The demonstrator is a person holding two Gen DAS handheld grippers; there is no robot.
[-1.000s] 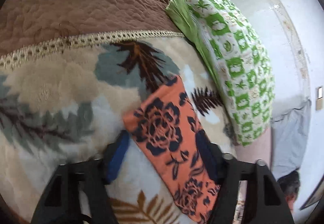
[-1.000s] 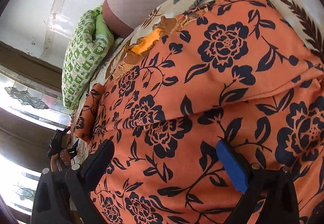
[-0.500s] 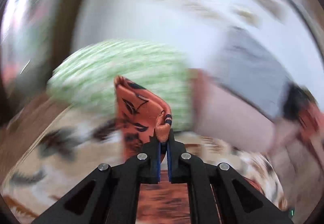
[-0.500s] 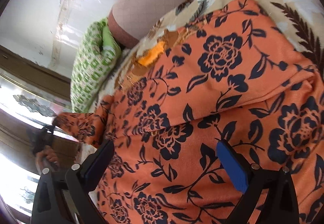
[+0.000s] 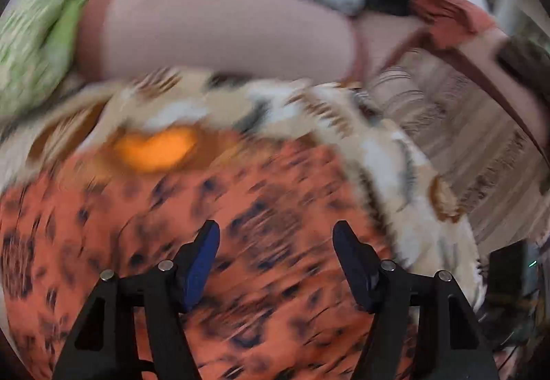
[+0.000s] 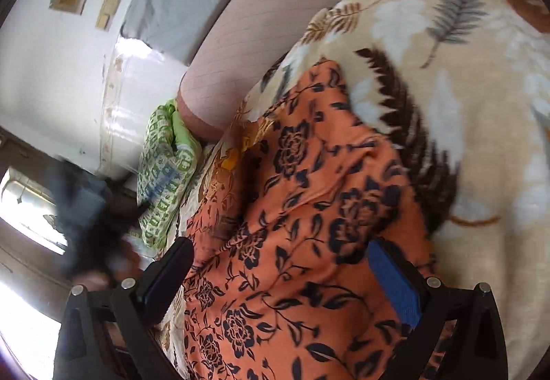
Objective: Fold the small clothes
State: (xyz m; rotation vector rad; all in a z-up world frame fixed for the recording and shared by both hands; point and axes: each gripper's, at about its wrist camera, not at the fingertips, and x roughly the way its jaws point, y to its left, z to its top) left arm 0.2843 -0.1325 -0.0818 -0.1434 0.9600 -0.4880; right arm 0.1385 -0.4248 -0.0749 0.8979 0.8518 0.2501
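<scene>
An orange garment with dark blue flowers (image 6: 309, 225) lies on a cream leaf-patterned blanket (image 6: 447, 70). In the blurred left wrist view the garment (image 5: 240, 242) fills the lower left. My left gripper (image 5: 275, 242) is open and empty just above the cloth. My right gripper (image 6: 285, 263) is open, its jaws wide apart over the folded garment, holding nothing. A yellow-orange patch (image 5: 154, 149) shows at the garment's far edge.
A green-and-white patterned pillow (image 6: 165, 174) lies at the blanket's far end beside a pink mattress edge (image 6: 257, 36). A white wall (image 6: 51, 70) stands behind. The blanket's fringe and a striped surface (image 5: 464, 146) are at the right in the left wrist view.
My left gripper had shut on a corner of the garment and lifted it; now it has carried it over, let go and stands open. The garment looks folded narrower in the right view.
</scene>
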